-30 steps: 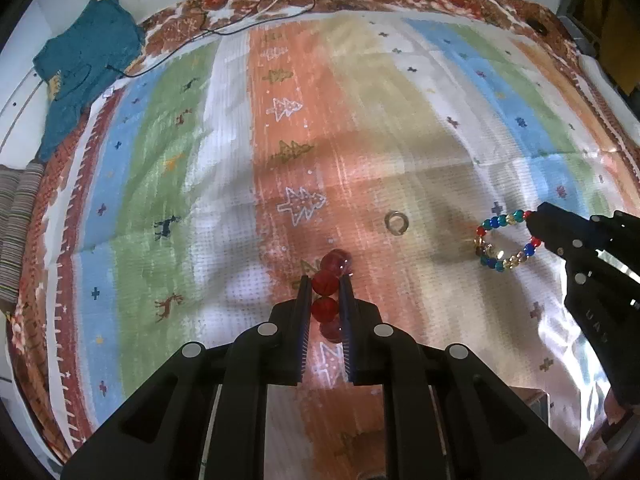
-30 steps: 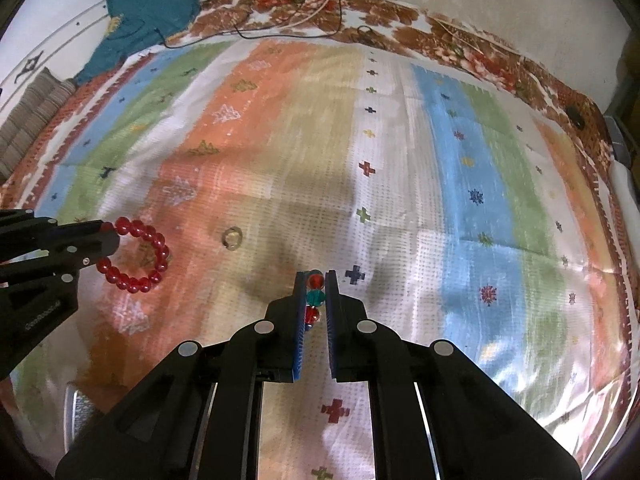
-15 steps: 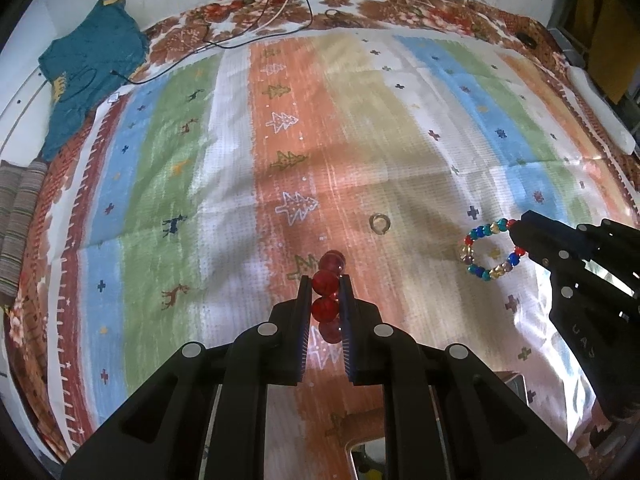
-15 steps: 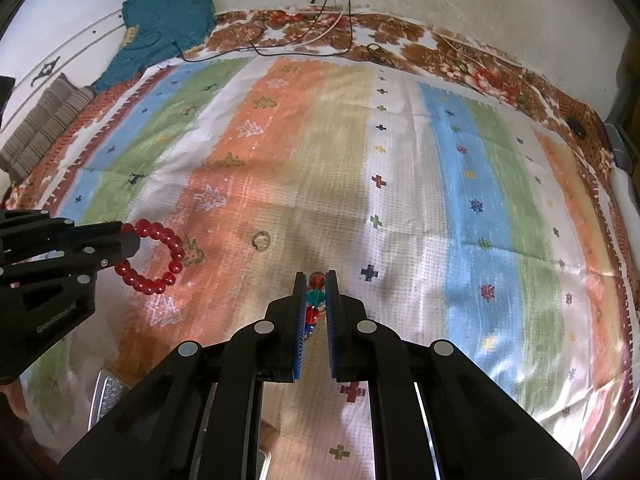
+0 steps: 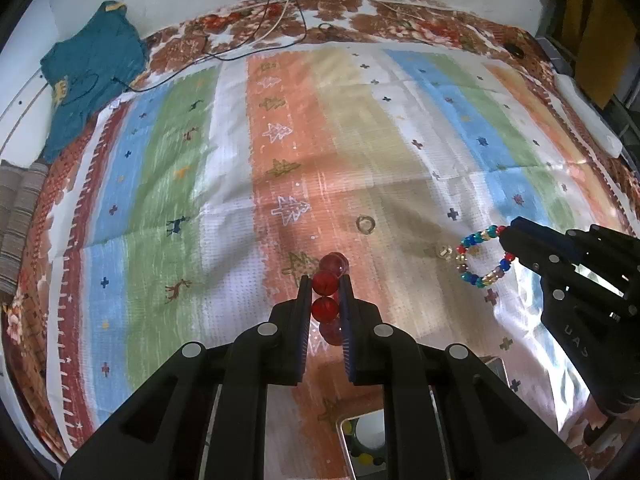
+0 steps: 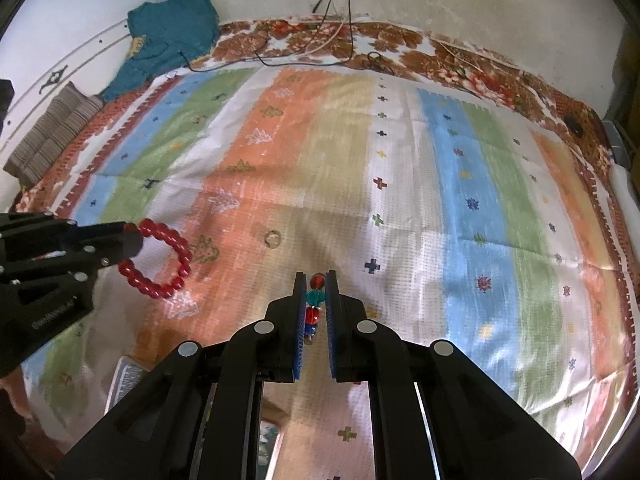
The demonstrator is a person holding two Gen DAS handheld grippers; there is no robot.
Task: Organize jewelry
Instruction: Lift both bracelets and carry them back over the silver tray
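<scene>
While both grippers are up off the striped cloth (image 5: 224,184), each clamps a bracelet. Left gripper (image 5: 326,294) is closed on the red bead bracelet (image 5: 326,282); its own view shows only a stack of red beads between the jaws, but the right wrist view shows the full loop (image 6: 160,260) hanging out from the left gripper (image 6: 128,240). Right gripper (image 6: 316,292) is closed on the multicolour bead bracelet (image 6: 315,298); own view shows just a few red, teal and blue beads, while the left wrist view shows the whole ring (image 5: 478,260) at the right gripper's tip (image 5: 508,242). Small metal ring (image 5: 365,224) lies on the cloth between the two bracelets, touching neither. Only the left view shows an open tray (image 5: 345,444) near the bottom edge, contents unclear. Teal garment (image 6: 172,36) and cables (image 6: 332,12) lie at the far edge.
</scene>
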